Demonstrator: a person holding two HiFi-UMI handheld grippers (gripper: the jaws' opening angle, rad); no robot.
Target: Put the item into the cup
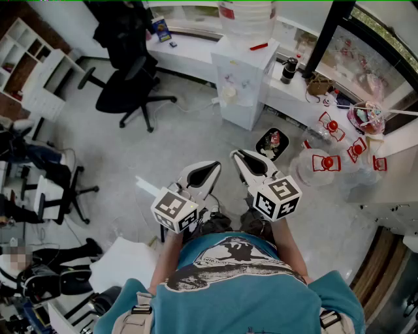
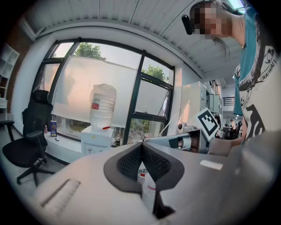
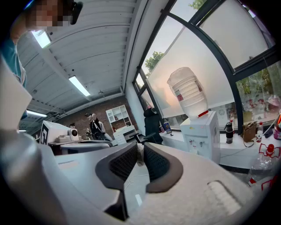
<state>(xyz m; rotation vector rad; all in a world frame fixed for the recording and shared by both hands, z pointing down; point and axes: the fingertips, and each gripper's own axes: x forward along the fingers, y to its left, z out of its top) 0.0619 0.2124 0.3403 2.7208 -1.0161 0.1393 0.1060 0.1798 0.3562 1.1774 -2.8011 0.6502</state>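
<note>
From the head view, both grippers held side by side close before a teal shirt [image 1: 228, 287], above grey floor [image 1: 163, 140], pointing toward 12 o'clock. Left gripper [image 2: 141, 146]: jaws together, tips touching, nothing between the pads; only floor and bottles glimpsed through the slit lower down. Right gripper [image 3: 139, 148]: jaws nearly together and clamped on a small pale item [image 3: 139, 157] right at the tips; cannot tell its kind. Marker cubes [image 1: 174, 210] at the rear of each gripper, just in front of the chest. At 12 o'clock, well apart from the grippers, a white water dispenser [image 1: 243, 91] topped by a large clear bottle [image 1: 247, 19], with a red marker [image 1: 258, 46] lying on its top beside the bottle. Behind it, a white counter [image 1: 189, 49]; on the counter toward 1 o'clock, a dark flask [image 1: 288, 70]. At 1 o'clock, near the right gripper's tips, a black container [image 1: 262, 145] on the floor. At 2 o'clock, a cluster of clear water bottles [image 1: 324, 164] with red handles. At 10 o'clock, a black office chair [image 1: 127, 91]; farther out the same way, a white shelf unit [image 1: 29, 55].
</note>
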